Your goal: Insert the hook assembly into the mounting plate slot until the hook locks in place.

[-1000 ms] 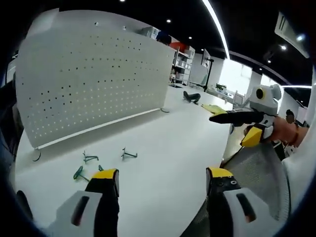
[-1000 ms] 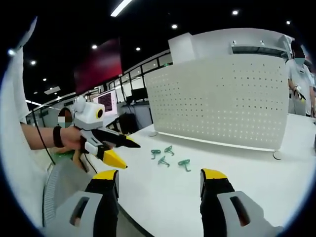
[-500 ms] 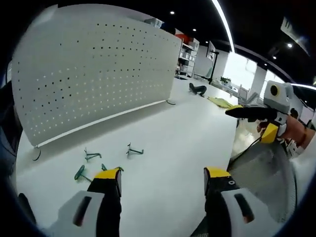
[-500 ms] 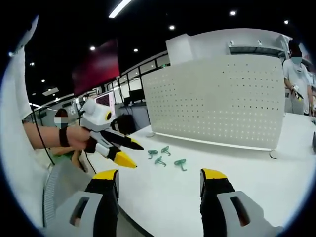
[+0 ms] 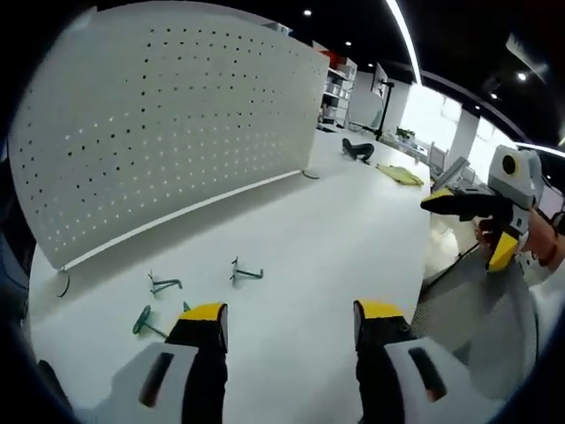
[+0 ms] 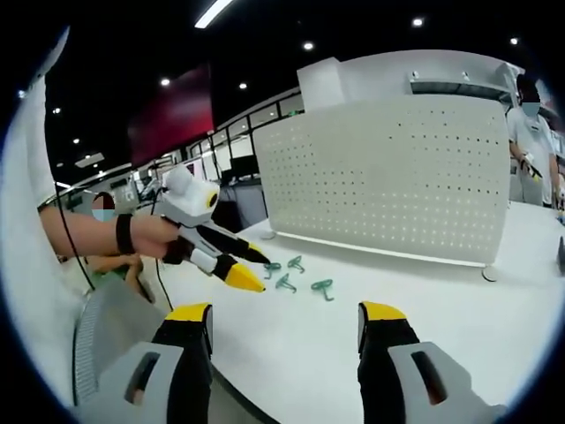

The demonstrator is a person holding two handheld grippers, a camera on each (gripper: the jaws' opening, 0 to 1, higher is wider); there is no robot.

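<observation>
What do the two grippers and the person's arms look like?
The left gripper and right gripper each have black jaws with yellow tips on a white body. A dark band circles the left wrist, and a thin dark cable hangs there.

I see the mounting plate (image 5: pixel 168 132): white perforated panel, upright on small feet at the table's far side | hooks: green wire hooks (image 5: pixel 163 283) lying loose on the white tabletop just in front of the plate, near each other, none seated in its holes
</observation>
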